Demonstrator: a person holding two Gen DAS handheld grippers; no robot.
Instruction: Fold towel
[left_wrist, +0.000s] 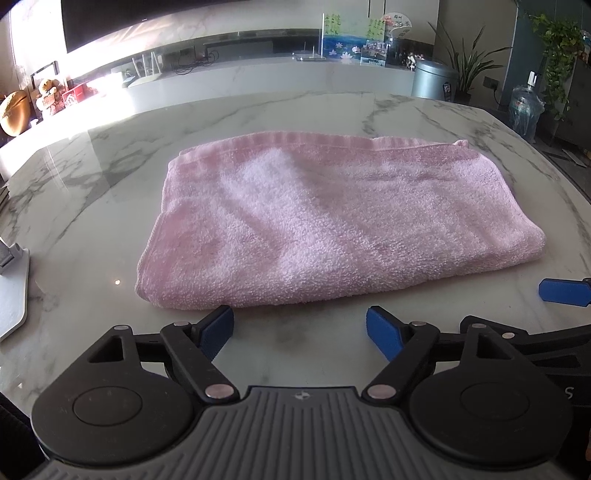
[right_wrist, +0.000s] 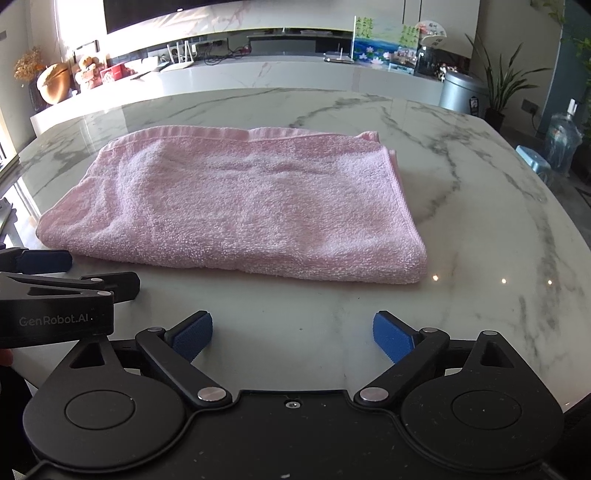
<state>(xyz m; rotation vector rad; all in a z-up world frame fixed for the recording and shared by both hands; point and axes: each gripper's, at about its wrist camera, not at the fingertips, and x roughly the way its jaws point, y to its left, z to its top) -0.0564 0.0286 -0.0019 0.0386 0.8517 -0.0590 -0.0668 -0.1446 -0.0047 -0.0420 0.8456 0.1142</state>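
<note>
I see the pink towel (left_wrist: 332, 218) folded into a thick rectangle, lying flat mid-frame on the marble table (left_wrist: 461, 122). My left tool (left_wrist: 300, 325) sits at the bottom of its view, released, blue pads apart and just short of the towel's near edge. My right tool (right_wrist: 292, 332) is likewise spread wide and empty, holding nothing.

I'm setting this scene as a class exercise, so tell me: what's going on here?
A person holds two hand grippers over a marble table, working on a pink towel. The towel lies flat, already folded into a thick rectangle. The left gripper and the right gripper both sit just short of the towel's near edge, jaws open with nothing between them. Neither touches the towel at this moment.
</note>
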